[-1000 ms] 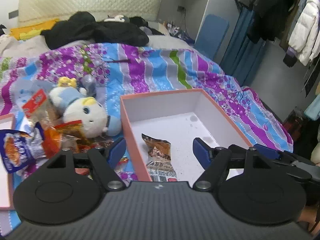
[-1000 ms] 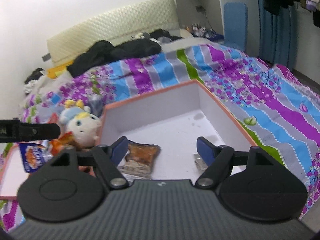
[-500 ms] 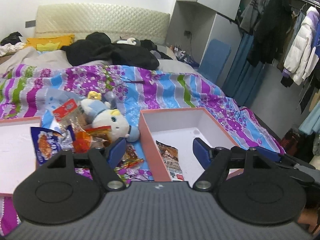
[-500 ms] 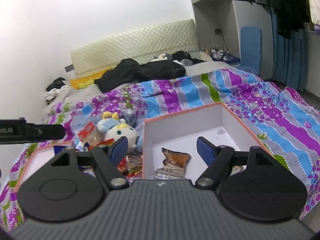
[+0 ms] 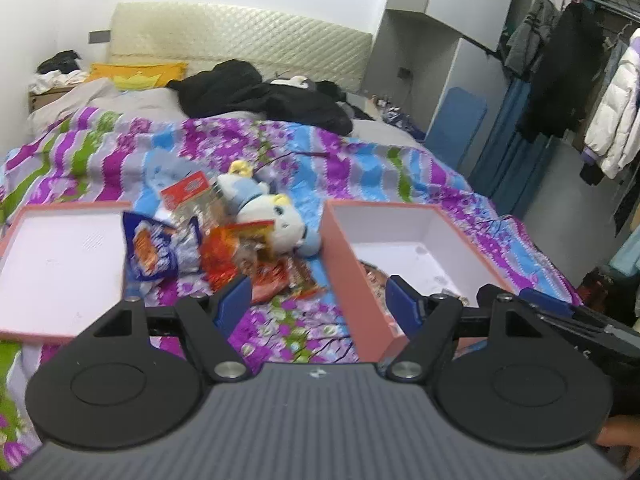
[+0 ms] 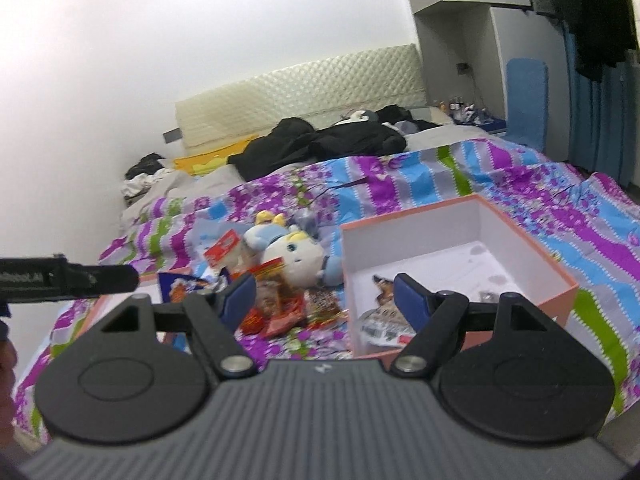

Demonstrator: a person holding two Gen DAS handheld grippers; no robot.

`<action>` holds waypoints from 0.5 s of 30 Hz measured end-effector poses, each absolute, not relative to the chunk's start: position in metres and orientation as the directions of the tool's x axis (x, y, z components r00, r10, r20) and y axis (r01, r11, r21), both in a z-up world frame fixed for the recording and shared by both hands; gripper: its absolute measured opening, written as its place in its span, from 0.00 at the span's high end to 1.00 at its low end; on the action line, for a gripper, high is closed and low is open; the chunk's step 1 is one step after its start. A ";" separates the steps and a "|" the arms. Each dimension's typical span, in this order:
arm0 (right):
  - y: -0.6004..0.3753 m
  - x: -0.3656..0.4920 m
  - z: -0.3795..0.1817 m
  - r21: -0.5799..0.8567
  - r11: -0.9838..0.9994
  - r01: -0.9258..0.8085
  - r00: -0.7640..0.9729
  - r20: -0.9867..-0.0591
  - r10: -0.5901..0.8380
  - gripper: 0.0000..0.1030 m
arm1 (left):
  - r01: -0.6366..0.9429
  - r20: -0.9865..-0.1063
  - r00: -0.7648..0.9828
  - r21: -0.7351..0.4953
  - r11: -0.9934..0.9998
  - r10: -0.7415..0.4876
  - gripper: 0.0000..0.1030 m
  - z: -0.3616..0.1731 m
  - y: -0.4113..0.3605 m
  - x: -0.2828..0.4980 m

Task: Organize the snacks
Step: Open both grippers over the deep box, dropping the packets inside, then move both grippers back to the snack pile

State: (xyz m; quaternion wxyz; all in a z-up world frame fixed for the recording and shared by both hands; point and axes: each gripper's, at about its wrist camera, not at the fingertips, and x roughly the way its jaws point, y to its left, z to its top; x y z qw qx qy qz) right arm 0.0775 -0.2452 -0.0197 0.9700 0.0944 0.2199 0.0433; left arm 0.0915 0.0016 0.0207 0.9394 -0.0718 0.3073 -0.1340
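Centrally, snack packets (image 5: 240, 264) lie heaped between lid (image 5: 60, 264) and box (image 5: 420, 248): light, crinkly, slippery film; pinch a flat sealed edge. Left gripper (image 5: 318, 300) and right gripper (image 6: 324, 294) gape wide, empty.

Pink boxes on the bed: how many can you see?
2. One deep box right of the snack pile, a shallow one left of it. Others may lie outside the view.
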 end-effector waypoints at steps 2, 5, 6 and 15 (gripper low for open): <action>-0.240 0.074 -0.024 0.198 0.979 -0.053 0.897 -0.422 0.134 0.25 | 0.191 -0.569 0.772 -0.216 0.957 -0.283 0.25 0.013 0.006 0.085; -0.232 0.069 -0.033 0.201 0.977 -0.077 0.887 -0.433 0.159 0.25 | 0.171 -0.582 0.769 -0.212 0.962 -0.265 0.25 0.003 0.013 0.076; -0.230 0.067 -0.037 0.199 0.977 -0.082 0.884 -0.438 0.163 0.25 | 0.163 -0.586 0.768 -0.212 0.964 -0.258 0.25 -0.001 0.014 0.074; -0.220 0.056 -0.067 0.200 0.973 -0.118 0.849 -0.488 0.204 0.25 | 0.121 -0.631 0.743 -0.203 0.972 -0.224 0.24 -0.030 0.023 0.066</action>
